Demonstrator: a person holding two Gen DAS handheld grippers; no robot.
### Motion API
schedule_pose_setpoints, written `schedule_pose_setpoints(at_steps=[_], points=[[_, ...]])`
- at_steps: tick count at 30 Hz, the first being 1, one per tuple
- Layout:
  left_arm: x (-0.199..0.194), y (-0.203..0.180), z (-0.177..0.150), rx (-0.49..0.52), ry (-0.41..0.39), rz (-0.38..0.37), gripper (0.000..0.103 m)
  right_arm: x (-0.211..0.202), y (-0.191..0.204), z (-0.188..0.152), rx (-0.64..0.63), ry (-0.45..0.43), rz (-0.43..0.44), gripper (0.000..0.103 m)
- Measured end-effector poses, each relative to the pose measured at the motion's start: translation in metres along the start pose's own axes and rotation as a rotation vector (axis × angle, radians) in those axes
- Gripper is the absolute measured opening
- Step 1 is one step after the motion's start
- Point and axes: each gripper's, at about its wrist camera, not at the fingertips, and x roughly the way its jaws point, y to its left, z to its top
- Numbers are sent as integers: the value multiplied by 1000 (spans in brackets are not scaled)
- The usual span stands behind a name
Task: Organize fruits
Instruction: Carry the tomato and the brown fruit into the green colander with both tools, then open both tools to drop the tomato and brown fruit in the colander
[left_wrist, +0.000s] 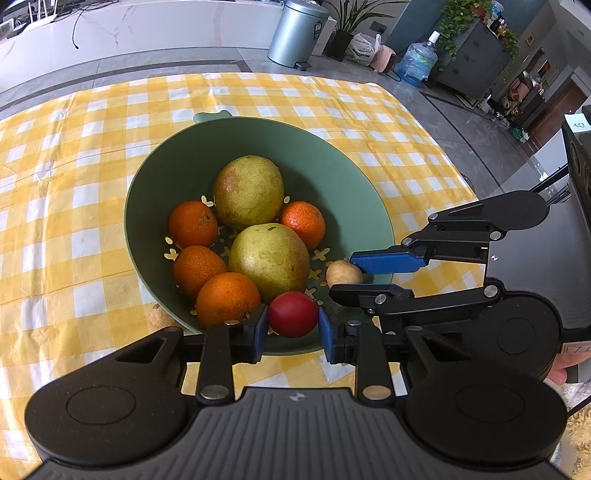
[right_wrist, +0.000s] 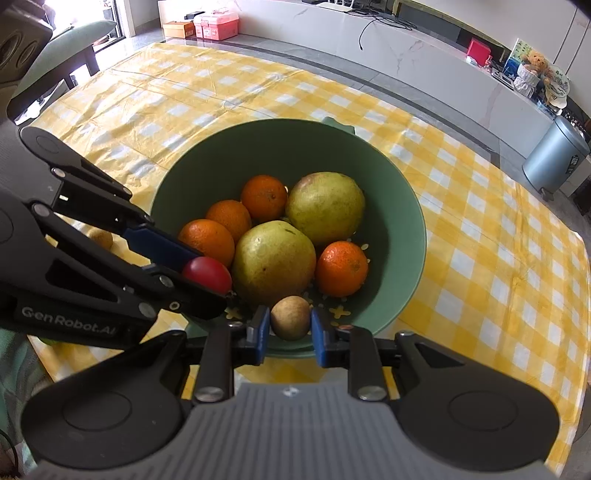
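While gripped: red fruit (left_wrist: 293, 314), L gripper (left_wrist: 293, 328).

Yellow-and-white checked cloth (left_wrist: 92, 177), sage green bowl (left_wrist: 332, 177), orange mandarins (left_wrist: 192, 224), yellow-green pears (left_wrist: 248, 192), one red plum (left_wrist: 293, 314), blue-padded black tongs (left_wrist: 293, 332).

Green bowl (left_wrist: 343, 177) with flower-shaped drain holes, upright on yellow-checked cloth. Inside: two large yellow-green pears (left_wrist: 248, 192) (left_wrist: 269, 257) touching at centre; four oranges (left_wrist: 192, 224) (left_wrist: 303, 224) (left_wrist: 198, 270) (left_wrist: 228, 299) packed around them. Small red round fruit (left_wrist: 293, 314) at near rim, clamped between blue pads. Small tan round fruit (right_wrist: 290, 317) just beside it, likewise clamped, over bowl's near edge.
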Motion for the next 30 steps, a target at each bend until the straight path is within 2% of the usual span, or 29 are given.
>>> schedule_pose_setpoints(at_steps=[4, 12, 14, 15, 16, 18, 21, 25, 30], points=[[-1, 1, -1, -1, -11, 13, 39, 0, 0, 1, 5, 2, -5, 21], [-6, 6, -2, -39, -43, -7, 48, -4, -1, 0, 24, -8, -21, 22], [-9, 4, -2, -38, -63, 3, 55, -7, -1, -2, 33, -18, -29, 22], [-12, 3, -2, -36, -80, 13, 57, -9, -1, -3, 37, -24, -35, 24], [-15, 2, -3, -35, -98, 17, 62, -11, -2, -4, 43, -32, -42, 30], [-23, 1, -3, -40, -128, 6, 64, -16, -1, -5, 62, -53, -49, 37], [-37, -2, -5, -31, -168, 13, 64, -24, 4, -7, 90, -79, -87, 39], [-58, -9, -13, 25, -212, 69, 66, -38, 10, -12, 188, -154, -124, 50], [-85, -8, -26, 72, -244, 122, 66, -50, 28, -21, 293, -244, -141, 52]])
